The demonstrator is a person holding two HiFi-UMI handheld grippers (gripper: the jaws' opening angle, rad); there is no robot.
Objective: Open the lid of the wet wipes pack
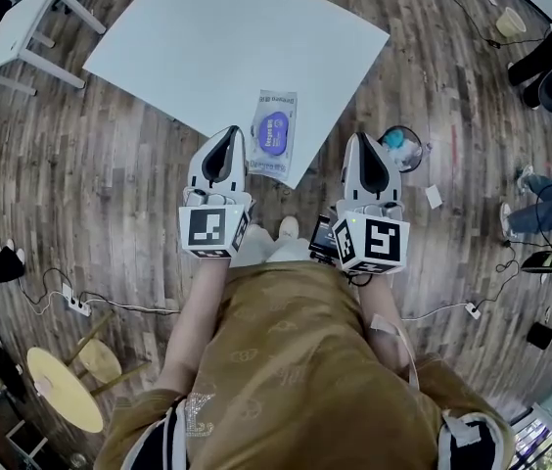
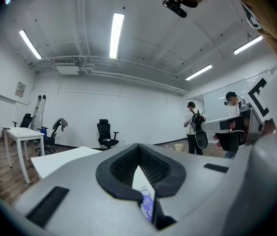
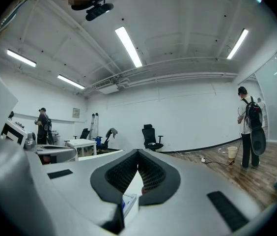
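The wet wipes pack [image 1: 273, 135], clear with a purple label and lid, lies flat near the front corner of the white table [image 1: 227, 37]. Its lid looks down. My left gripper [image 1: 228, 135] hovers just left of the pack, jaws shut and empty. To the right of the table's corner, over the floor, my right gripper [image 1: 363, 141] is also shut and holds nothing. In the left gripper view, a sliver of the pack [image 2: 147, 205] shows below the meeting jaws of that gripper [image 2: 138, 147]. The right gripper view shows the pack's edge [image 3: 128, 201] beneath that gripper [image 3: 138, 154].
A round bin [image 1: 400, 148] with rubbish stands on the wood floor right of the table corner. A white desk [image 1: 22, 27] is far left, yellow stools [image 1: 66, 390] near left, cables and a power strip [image 1: 75, 305] on the floor. People stand at the right [image 1: 550, 213].
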